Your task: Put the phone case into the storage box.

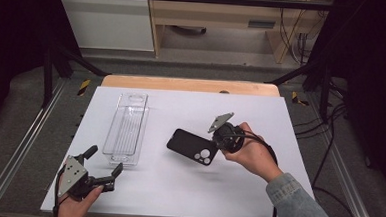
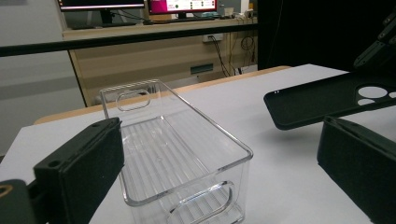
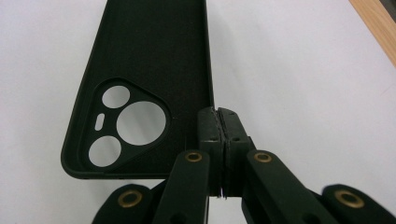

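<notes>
Phone case (image 1: 192, 147), black, pinched by its edge near the camera-hole end in right hand-held gripper (image 1: 223, 140), jaws clamped tight on the rim; lifted off the counter (image 1: 187, 188), just right of clear bin (image 1: 126, 130). Long axis pointing away from the gripper toward the bin, roughly crosswise to the bin's length. Left hand-held gripper (image 1: 100, 166) wide open, empty, at bin's near end. Likely next: carry case leftward over bin, turn to match bin's length, drop in.
</notes>
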`<state>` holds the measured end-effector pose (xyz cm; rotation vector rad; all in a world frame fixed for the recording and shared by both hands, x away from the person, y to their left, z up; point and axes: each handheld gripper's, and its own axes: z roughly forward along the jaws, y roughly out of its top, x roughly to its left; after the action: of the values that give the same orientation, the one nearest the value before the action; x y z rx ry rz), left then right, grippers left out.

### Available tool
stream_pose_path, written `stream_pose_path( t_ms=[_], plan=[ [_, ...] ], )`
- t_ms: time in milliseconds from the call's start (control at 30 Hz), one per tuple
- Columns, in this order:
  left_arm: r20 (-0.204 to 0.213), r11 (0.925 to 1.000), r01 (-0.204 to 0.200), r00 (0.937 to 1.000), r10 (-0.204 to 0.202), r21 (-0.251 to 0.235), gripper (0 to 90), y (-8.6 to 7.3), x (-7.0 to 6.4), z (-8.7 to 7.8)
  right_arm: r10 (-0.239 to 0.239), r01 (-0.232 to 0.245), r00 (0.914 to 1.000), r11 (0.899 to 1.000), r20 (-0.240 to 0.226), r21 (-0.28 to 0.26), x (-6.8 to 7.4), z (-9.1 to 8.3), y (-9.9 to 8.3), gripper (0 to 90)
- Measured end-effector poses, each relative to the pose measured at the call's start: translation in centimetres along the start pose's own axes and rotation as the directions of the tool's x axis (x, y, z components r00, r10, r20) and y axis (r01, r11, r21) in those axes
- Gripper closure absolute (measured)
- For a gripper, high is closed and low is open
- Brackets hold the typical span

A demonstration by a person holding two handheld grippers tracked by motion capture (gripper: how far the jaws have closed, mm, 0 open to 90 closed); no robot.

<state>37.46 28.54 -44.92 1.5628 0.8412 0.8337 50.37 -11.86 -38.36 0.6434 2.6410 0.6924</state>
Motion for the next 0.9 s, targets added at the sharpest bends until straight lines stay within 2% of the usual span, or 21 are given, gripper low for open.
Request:
stream_pose_path(
  t_ms=[300,600,700,900],
  plan=[
    [0.01,0.9999,-0.012,0.9999,0.012,0.003,0.5,0.2,-0.3,0.0,-0.006,0.006,1.0,1.0,-0.001,0.002,-0.1,-0.2,0.2,89.9],
    [0.04,0.9989,-0.046,0.9982,0.045,0.007,0.9,0.8,-0.7,0.0,-0.034,0.034,0.999,0.999,0.028,0.001,-0.5,-1.2,0.9,89.9],
    [0.049,0.9956,-0.092,0.9947,0.091,0.017,0.9,1.3,-1.1,0.1,-0.041,0.041,0.9985,0.999,0.036,0.005,-0.6,-1.4,1.0,89.9],
    [0.077,0.9897,-0.142,0.9871,0.14,0.015,0.9,2.7,-2.1,0.8,-0.063,0.063,0.9971,0.998,0.042,0.007,-0.9,-1.7,1.3,89.9]
  ],
)
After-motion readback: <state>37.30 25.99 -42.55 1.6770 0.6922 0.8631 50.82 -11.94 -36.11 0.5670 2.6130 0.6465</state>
